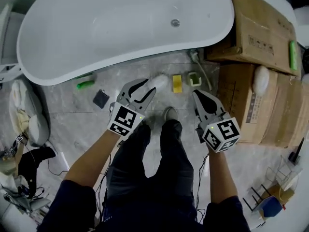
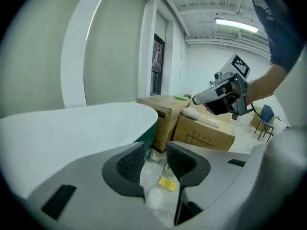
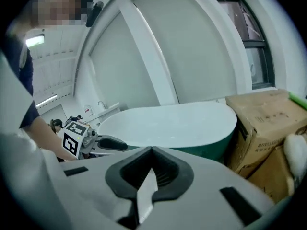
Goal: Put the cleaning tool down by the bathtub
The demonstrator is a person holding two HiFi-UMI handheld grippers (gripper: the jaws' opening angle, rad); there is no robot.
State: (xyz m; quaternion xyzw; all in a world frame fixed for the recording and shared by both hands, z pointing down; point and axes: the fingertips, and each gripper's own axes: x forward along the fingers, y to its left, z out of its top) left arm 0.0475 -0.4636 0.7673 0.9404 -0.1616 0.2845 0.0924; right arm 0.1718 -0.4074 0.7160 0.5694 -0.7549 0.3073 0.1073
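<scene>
Grey marbled floor [image 1: 72, 105] from edge to edge, seen steeply from above in the head view. Far left, a heap of bags and cables [image 1: 21, 144], cut by the frame. Across the top, a white bathtub [image 1: 111, 28], its drain [image 1: 175, 22] toward the right end. At its foot on the floor, a small green object [image 1: 85, 84], then a dark square pad [image 1: 101, 99].

Next, the left gripper [image 1: 148, 85], held wide, nothing between the jaws, only floor through the gap. Just past its tips, lying on the floor close beside the bathtub wall, the white fluffy cleaning tool [image 1: 160, 80], not gripped. To the right of that, a yellow sponge [image 1: 177, 83] and a green-and-white item [image 1: 194, 79]. Lower down, a grey shoe [image 1: 170, 113] above dark trouser legs.

Then the right gripper [image 1: 199, 95], closed to the tips and empty, over the floor. Further right, cardboard boxes [image 1: 256, 33] close against the bathtub's end, with a white lump [image 1: 260, 79] on the lower one and a green strip [image 1: 293, 55] on the taller. Bottom right, a blue chair [image 1: 270, 208], partly cut off.

White walls, a dark-framed window [image 2: 157, 63] and a ceiling strip light [image 2: 237, 25] in the left gripper view.

Hard to make out: the cleaning tool's exact shape, blurred in the left gripper view and small from above; whether touching the nearer jaw tip, unclear. Green-and-white item too small to name.
</scene>
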